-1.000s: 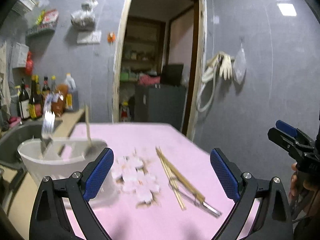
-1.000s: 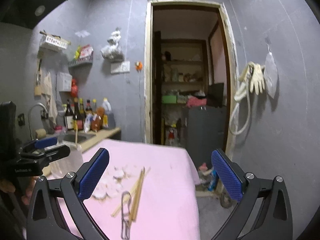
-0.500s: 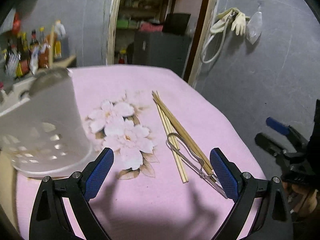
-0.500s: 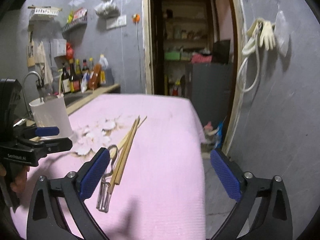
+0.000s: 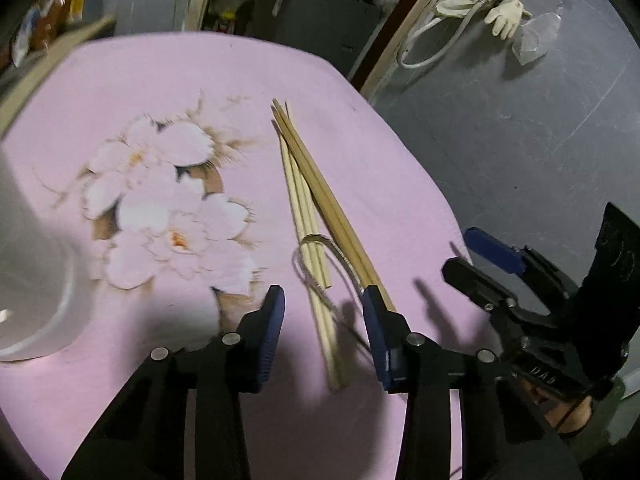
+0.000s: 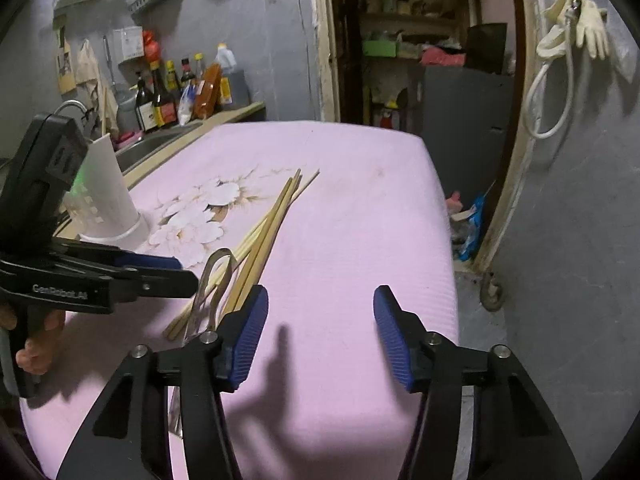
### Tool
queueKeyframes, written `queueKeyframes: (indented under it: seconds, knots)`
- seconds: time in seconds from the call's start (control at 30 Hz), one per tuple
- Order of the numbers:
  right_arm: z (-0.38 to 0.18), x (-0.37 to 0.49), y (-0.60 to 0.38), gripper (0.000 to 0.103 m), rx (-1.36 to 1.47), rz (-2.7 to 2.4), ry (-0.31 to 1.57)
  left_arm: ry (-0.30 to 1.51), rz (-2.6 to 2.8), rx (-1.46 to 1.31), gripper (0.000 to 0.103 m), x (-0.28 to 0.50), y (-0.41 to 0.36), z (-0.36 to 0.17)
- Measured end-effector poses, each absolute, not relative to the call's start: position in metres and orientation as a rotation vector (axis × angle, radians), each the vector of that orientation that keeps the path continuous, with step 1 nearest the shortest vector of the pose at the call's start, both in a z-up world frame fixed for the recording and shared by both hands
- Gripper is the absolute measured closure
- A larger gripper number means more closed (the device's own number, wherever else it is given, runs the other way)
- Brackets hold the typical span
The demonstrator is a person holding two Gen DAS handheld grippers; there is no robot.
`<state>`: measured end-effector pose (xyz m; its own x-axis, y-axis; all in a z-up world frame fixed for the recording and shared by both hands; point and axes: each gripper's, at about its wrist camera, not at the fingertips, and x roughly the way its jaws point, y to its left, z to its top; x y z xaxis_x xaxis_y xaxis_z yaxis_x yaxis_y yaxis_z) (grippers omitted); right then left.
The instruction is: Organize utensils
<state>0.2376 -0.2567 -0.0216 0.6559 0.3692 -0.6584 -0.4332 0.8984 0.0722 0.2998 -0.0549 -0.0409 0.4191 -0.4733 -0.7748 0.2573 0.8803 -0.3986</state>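
Your left gripper [image 5: 323, 308], jaws just narrowed, straddles the chopsticks [image 5: 316, 216] unpressed; your right gripper [image 6: 320, 308], also closing, hangs half-open and empty beside them.

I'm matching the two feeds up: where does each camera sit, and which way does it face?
Left wrist: on the left gripper, angled down at chopsticks and metal tongs; right gripper at right.
Right wrist: on the right gripper, facing over the pink cloth to the doorway; left gripper and a hand show.
Shared: chopsticks, tongs, cloth, white holder.
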Motion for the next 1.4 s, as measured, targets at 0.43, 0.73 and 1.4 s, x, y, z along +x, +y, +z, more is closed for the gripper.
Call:
queueKeyframes:
  seconds: [0.43, 0.73, 1.4]
  knots:
    - [-0.030, 0.257, -0.250, 0.057, -0.116, 0.482, 0.780, 1.109, -0.413, -0.198, 0.074, 0.333, -0.071, -0.032]
    - [-0.028, 0.266, -0.244, 0.064, -0.113, 0.507, 0.799, 1.115, -0.382, -0.258, 0.077, 0.321, -0.051, -0.032]
    - [-0.040, 0.339, -0.182, 0.079, -0.175, 0.521, 0.915, 1.091, -0.276, -0.185, 0.077, 0.302, -0.035, -0.029]
